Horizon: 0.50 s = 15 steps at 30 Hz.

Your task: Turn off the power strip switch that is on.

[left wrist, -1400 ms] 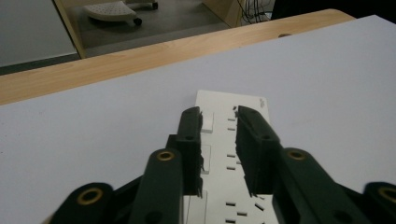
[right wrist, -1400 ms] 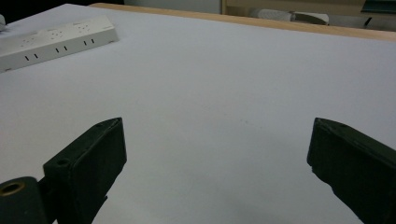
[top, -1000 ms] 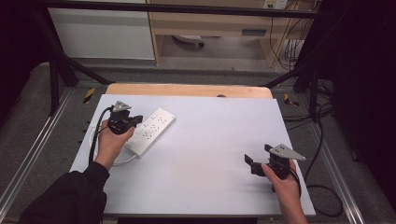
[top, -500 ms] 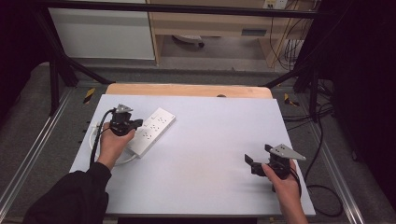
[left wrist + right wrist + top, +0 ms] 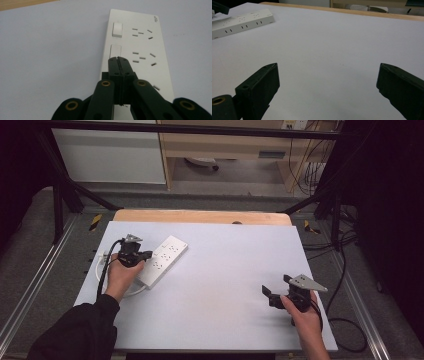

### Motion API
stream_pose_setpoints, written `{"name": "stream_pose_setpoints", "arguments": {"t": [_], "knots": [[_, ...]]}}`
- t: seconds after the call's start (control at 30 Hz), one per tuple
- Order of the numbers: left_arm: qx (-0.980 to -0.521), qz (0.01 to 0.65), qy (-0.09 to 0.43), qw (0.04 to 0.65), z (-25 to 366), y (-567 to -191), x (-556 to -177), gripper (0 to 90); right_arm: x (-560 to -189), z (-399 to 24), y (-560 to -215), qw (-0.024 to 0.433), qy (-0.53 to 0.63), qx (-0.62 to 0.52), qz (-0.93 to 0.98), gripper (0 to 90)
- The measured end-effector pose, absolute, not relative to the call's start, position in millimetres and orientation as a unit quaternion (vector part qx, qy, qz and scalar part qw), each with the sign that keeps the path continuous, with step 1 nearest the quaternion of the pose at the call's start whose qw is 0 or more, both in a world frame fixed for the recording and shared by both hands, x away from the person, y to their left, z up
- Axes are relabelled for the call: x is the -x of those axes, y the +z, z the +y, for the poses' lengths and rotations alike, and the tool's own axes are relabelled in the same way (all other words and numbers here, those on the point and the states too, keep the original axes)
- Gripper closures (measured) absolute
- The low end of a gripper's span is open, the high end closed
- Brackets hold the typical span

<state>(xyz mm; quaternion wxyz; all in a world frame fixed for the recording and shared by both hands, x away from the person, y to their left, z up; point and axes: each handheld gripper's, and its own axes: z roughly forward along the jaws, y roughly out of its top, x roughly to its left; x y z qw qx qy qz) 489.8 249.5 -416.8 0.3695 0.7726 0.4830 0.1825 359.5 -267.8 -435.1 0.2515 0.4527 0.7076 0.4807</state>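
Observation:
A white power strip (image 5: 167,256) lies slantwise on the left part of the pale table (image 5: 225,270). My left gripper (image 5: 144,256) is over its near end, jaws pressed together with nothing between them. In the left gripper view the shut left gripper (image 5: 118,59) has its tips just above the second rocker switch (image 5: 115,50) of the power strip (image 5: 145,45); whether they touch it I cannot tell. My right gripper (image 5: 277,286) rests near the table's front right, far from the strip. In the right gripper view the right gripper (image 5: 328,75) stands wide open over bare table, and the power strip (image 5: 242,21) lies far off at the upper left.
The strip's white cord (image 5: 102,262) loops beside the left hand near the table's left edge. A wooden board edge (image 5: 200,216) runs along the far side. Black frame posts and cables (image 5: 340,330) stand around the table.

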Motion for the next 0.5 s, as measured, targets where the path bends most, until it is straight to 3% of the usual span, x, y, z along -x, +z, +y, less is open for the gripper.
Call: {"name": "stream_pose_setpoints", "arguments": {"t": [0.5], "knots": [[-0.777, 0.481, 0.183, 0.364, 247.7, -419.8, -491.6, 90.0, -359.6, -268.7, -435.0, 0.253, 0.481, -0.453, 0.706, 5.1]]}}
